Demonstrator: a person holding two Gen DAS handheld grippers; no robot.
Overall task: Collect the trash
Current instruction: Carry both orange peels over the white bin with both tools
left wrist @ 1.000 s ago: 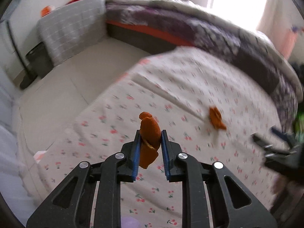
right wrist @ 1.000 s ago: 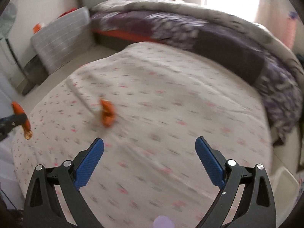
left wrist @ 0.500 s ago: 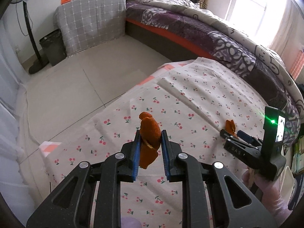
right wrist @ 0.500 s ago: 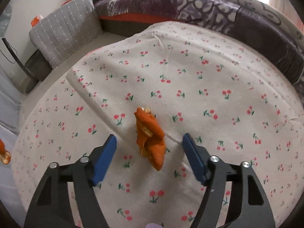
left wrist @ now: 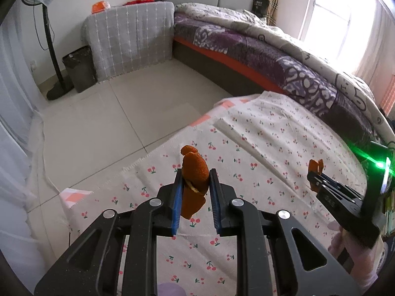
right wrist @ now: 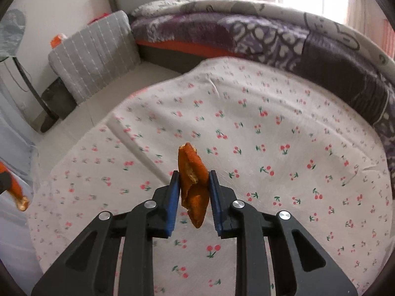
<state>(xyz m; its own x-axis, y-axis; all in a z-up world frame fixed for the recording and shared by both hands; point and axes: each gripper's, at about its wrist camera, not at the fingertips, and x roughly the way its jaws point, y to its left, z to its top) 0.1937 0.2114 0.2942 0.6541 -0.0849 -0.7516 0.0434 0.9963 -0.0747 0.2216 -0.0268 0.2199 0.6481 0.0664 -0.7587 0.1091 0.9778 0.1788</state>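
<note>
Both claws are gripping orange peel: the left claw is pinching one peel above the near left edge of the cherry-print cloth, and the right claw is pinching the other peel over the cloth's middle. No more peel is showing on the cloth, so pickup is looking done and only disposal is remaining. The dark bin is standing on the floor by the fan stand, well apart from the cloth, its contents hidden.

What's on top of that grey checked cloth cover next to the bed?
On the grey checked cover sit an orange object and something red, both too small to identify. Whatever the cover drapes over is hidden.
</note>
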